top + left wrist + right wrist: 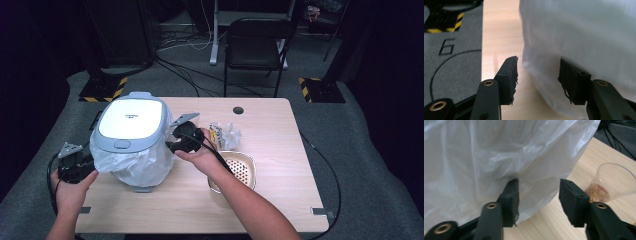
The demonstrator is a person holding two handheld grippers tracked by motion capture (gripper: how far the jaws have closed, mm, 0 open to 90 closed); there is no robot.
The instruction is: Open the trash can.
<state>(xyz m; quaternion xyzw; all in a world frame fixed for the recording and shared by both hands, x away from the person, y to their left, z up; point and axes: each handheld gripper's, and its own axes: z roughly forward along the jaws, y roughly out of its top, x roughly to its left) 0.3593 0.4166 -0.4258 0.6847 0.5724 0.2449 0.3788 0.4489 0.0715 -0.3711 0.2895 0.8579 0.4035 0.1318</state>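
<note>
A white translucent plastic bag point(135, 162) hangs out from under the closed white and grey lid of a squat, rounded bin point(131, 122) and drapes down over its body, on the left half of a light wooden table point(280, 150). The bin stands upright, its long axis vertical, with the lid's latch edge facing the person's side of the table. At the bin's left flank the left gripper point(537, 80), held in the person's left hand point(70, 192), has its jaws spread apart with a bulge of the bag between them; whether the pads touch the film I cannot tell. At the bin's right flank the right gripper point(539, 200), in the right hand point(200, 155), is also released, one jaw tip brushing the bag's lower fold and the other standing clear over bare wood. Right of the bin lie a cream perforated basket point(240, 170), a clear plastic cup with brownish bits in its bottom point(609, 183) and crumpled clear wrapping point(227, 134). Beyond the bin, the table stands on grey carpet in a dim room, with a black folding chair point(255, 47), loose cables and yellow-and-black striped stand bases point(102, 90) behind.
</note>
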